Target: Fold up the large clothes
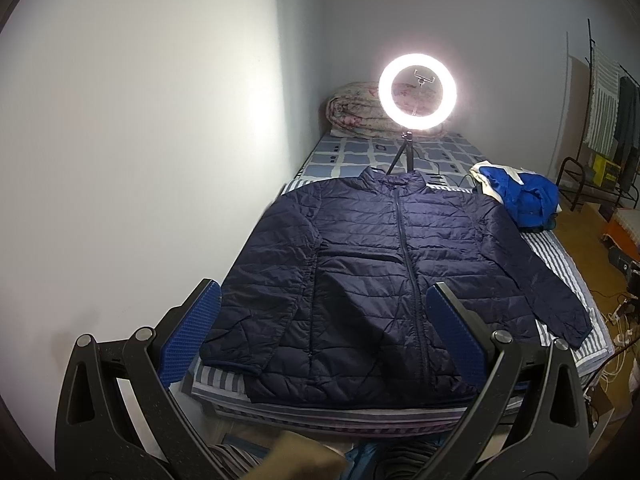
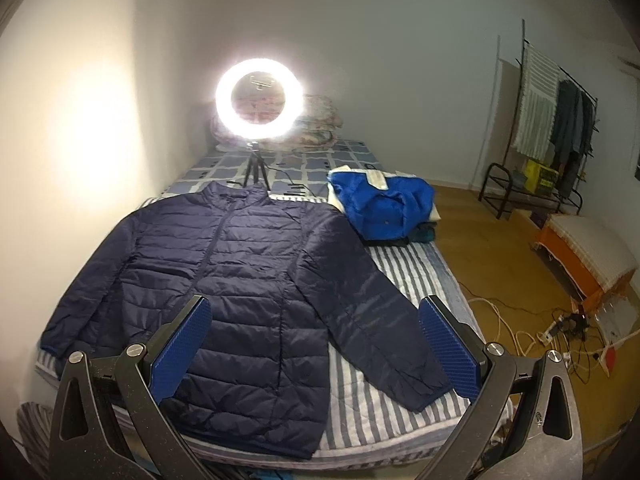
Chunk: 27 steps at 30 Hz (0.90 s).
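The left gripper (image 1: pixel 322 332) hangs spread wide above the near hem of the jacket (image 1: pixel 384 264), its blue pads apart and holding nothing. The right gripper (image 2: pixel 314 340) is likewise released, fingers wide, over the jacket's lower half and its right sleeve.

The jacket is a dark navy quilted puffer, laid flat and face up on the bed (image 2: pixel 404 272), zipped to a short stand-up collar. Horizontal stitching crosses the body; both sleeves lie spread outward and down, cuffs near the hem. Its collar points toward the ring light (image 1: pixel 416 92), its hem toward the grippers.

Only the left wrist view shows a tan blur and striped fabric below the bed's near edge. Only the right wrist view shows the full right sleeve lying on the striped sheet, plus a tangle of cables (image 2: pixel 560 336) on the floor right of the jacket.

Beyond the jacket's collar stands the lit ring light on a small tripod, with a rolled floral quilt (image 1: pixel 356 112) behind it. Right of the collar sits a heap of blue clothes (image 2: pixel 384 204). Far right of the jacket, a rack (image 2: pixel 556 120) of hanging clothes stands against the wall over a wooden floor.
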Tool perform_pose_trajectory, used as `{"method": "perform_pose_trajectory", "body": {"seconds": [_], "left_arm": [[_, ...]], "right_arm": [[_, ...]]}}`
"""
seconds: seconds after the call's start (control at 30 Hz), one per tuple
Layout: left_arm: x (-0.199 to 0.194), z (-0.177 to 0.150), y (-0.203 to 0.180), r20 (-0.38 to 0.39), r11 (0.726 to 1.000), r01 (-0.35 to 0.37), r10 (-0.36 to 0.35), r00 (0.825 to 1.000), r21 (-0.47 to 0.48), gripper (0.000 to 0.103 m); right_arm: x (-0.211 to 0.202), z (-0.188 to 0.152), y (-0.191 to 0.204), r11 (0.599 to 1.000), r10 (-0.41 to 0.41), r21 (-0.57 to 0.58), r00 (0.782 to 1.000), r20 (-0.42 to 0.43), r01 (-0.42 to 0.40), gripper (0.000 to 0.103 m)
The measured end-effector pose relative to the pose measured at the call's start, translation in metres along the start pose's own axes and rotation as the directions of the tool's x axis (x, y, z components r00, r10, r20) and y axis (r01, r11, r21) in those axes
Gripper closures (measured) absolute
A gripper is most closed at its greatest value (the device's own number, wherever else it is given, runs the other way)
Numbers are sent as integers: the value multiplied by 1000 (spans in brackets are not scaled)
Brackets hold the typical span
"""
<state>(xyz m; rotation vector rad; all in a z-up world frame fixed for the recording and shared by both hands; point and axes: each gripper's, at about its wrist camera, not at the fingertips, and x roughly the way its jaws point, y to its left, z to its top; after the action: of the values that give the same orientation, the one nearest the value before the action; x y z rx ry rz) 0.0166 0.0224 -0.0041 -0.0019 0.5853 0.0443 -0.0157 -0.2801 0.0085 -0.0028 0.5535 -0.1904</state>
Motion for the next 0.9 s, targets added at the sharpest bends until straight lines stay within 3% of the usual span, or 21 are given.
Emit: {"method": "perform_pose_trajectory", "body": {"seconds": [0.2,0.5,0.7,0.9], "left_arm": [[0,-13,26,-8,1000,1,-1,1000,-20,0],[-17,-47,83,-27,988,-123,121,992,-92,0],[-30,-70,113,-58,974,-191,185,981,-125,2],[-35,-87,128,-82,968,-192,180,980,-165,2]], "right_arm": [[11,10,43,992,78,-107,996,53,-72,1],[44,24,136,942,236,-253,971,24,-222,1],[55,26,197,890,337,-325,941,-3,-320,1],[71,19,252,815,444,-395,895,-45,-425,1]]}}
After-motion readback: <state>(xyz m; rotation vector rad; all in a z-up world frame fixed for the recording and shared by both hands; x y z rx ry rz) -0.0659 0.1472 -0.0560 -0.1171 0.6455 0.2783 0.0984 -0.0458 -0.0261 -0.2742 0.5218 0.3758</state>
